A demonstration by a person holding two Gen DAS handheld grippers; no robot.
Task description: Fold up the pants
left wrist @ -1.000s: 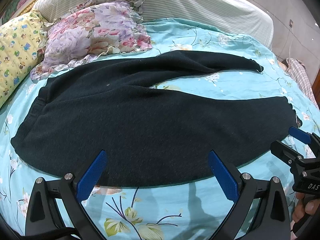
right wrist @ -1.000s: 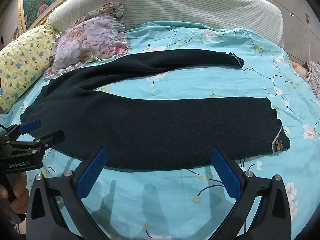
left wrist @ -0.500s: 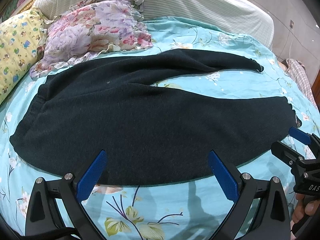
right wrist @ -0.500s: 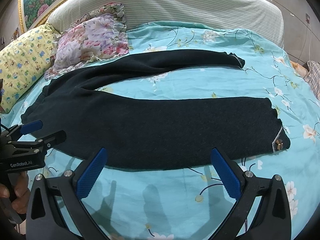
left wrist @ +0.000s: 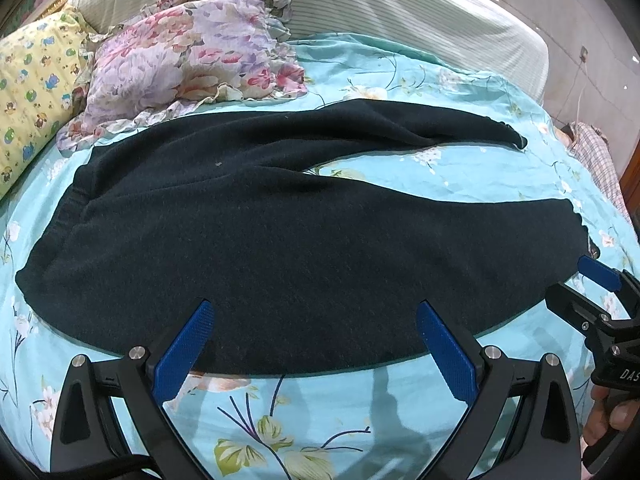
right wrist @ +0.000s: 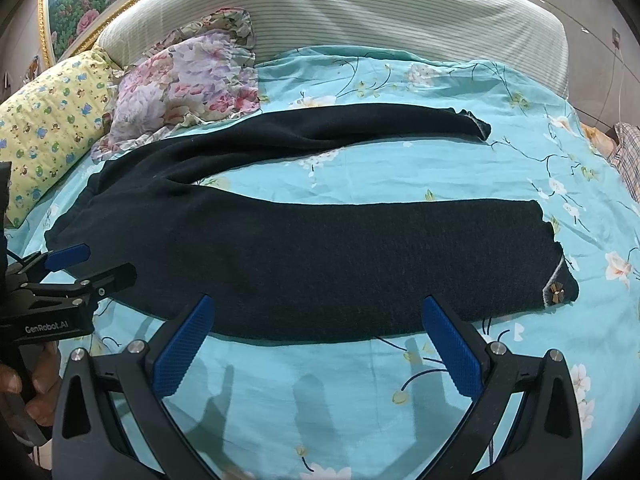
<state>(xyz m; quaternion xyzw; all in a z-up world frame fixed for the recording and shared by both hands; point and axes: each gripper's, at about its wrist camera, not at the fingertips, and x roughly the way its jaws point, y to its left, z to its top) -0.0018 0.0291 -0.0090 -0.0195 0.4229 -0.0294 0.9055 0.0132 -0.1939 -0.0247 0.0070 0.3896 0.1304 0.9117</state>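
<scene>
Dark, nearly black pants lie flat on the bed, waistband at the left, two legs spread to the right in a V. They also show in the right wrist view, with a small bow on the near leg's hem. My left gripper is open and empty, just above the near edge of the seat and thigh. My right gripper is open and empty over the near leg's lower edge. Each gripper shows in the other's view: the right one near the hem, the left one near the waistband.
The bed has a turquoise floral sheet. A pink floral pillow and a yellow patterned pillow lie at the back left. A striped white headboard runs behind. Checked cloth lies at the right edge.
The left gripper has drifted slightly forward over the pants; the right gripper's view is almost the same. Both stay open. The pants have not moved.
</scene>
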